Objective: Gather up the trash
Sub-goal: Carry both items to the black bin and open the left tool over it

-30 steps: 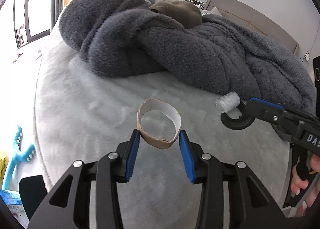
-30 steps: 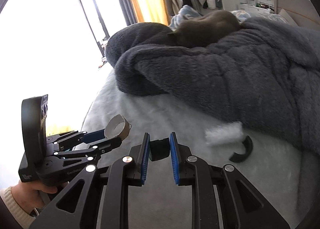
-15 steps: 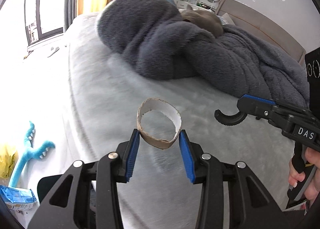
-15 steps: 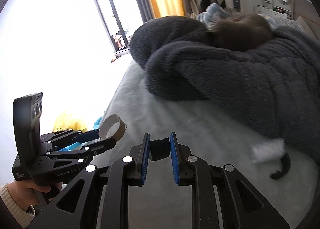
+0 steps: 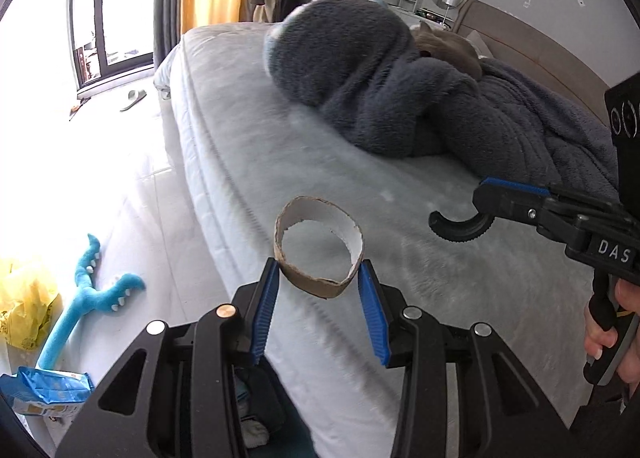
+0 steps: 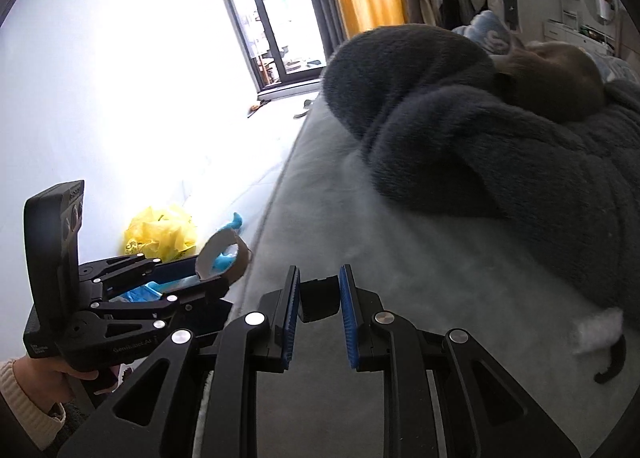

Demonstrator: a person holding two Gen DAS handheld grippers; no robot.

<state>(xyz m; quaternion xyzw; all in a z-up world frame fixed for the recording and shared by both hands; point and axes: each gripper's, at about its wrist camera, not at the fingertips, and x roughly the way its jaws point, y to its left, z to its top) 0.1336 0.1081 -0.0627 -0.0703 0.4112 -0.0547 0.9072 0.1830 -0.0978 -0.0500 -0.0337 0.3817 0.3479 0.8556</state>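
My left gripper (image 5: 319,287) clamps the cardboard ring (image 5: 319,245); my right gripper (image 6: 319,312) pinches a black curved scrap (image 6: 319,297). Both hang over the bed's (image 5: 400,194) side edge. White fluff (image 6: 600,328) and another black piece (image 6: 612,362) remain on the bed.

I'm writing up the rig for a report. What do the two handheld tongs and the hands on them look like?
Both tongs, left and right, are matte black plastic with silver screws and ribbed blue pads. The right one's body carries white letters "DAS". Each has a black block on top. The left hand wears a cream ribbed cuff; the right hand shows bare fingers.
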